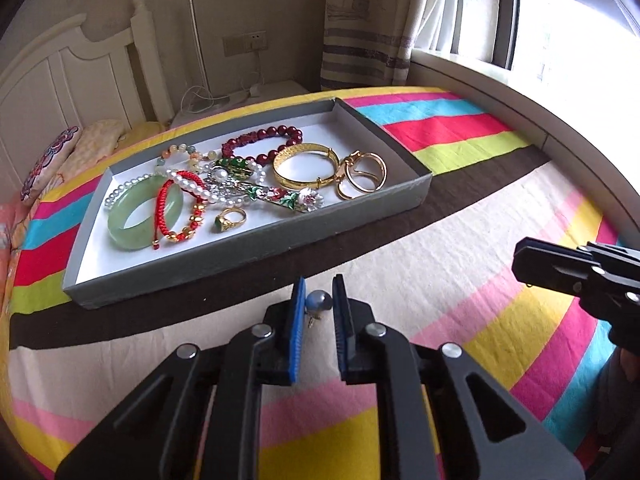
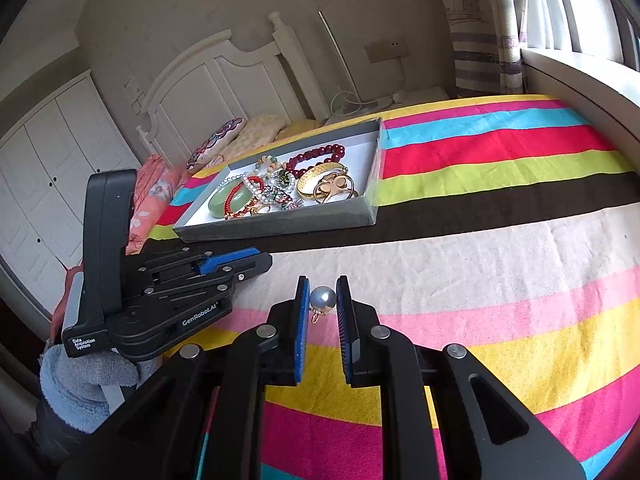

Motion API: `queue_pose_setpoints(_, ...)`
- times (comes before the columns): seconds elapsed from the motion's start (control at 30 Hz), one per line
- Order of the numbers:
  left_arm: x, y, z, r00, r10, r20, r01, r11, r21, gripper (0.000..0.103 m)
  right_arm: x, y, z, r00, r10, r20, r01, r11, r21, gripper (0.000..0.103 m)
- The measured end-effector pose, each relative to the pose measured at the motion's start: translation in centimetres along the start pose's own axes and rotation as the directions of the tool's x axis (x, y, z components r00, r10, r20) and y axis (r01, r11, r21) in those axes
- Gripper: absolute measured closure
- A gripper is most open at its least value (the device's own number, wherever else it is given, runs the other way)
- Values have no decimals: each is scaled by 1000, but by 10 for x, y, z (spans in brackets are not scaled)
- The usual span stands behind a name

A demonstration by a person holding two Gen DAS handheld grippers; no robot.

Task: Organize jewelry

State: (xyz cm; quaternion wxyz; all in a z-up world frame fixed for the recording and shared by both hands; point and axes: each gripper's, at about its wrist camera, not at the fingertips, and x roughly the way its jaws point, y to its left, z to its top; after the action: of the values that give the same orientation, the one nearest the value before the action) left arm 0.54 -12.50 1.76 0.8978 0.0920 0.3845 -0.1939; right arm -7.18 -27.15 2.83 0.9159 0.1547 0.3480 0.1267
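A grey shallow box (image 1: 248, 254) (image 2: 280, 227) lies on the striped bedspread and holds jewelry: a green jade bangle (image 1: 140, 216), a gold bangle (image 1: 306, 166), a dark red bead bracelet (image 1: 264, 142), pearl strands and rings. A grey pearl earring (image 1: 319, 303) lies on the bedspread between the fingers of my left gripper (image 1: 319, 298), which stand apart around it. A like grey pearl earring (image 2: 322, 298) sits between the open fingers of my right gripper (image 2: 322, 296). I cannot tell whether either touches the pearl.
The striped bedspread (image 2: 500, 280) spreads right and toward me. Pillows (image 1: 60, 156) and a white headboard (image 1: 68, 80) are at the far left. A window sill (image 1: 500, 76) runs along the right. The other gripper shows at the right (image 1: 576, 276) and left (image 2: 168, 288).
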Motion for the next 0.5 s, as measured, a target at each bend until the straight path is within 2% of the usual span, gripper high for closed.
queue_pose_setpoints(0.27,-49,49,-35,994,-37,102,56,979,-194,90,1,-1,1,1000,-4,-5,4,1000,-4,89)
queue_pose_setpoints(0.37,-58,61,-44,993,-41,114,66,972,-227,90,1,-1,1,1000,-10,-8,10,1000,-7,89)
queue_pose_setpoints(0.5,-60,63,-46,994,-18,109,43,973,-227,90,3,1,1,1000,-17,-12,17,1000,-10,89)
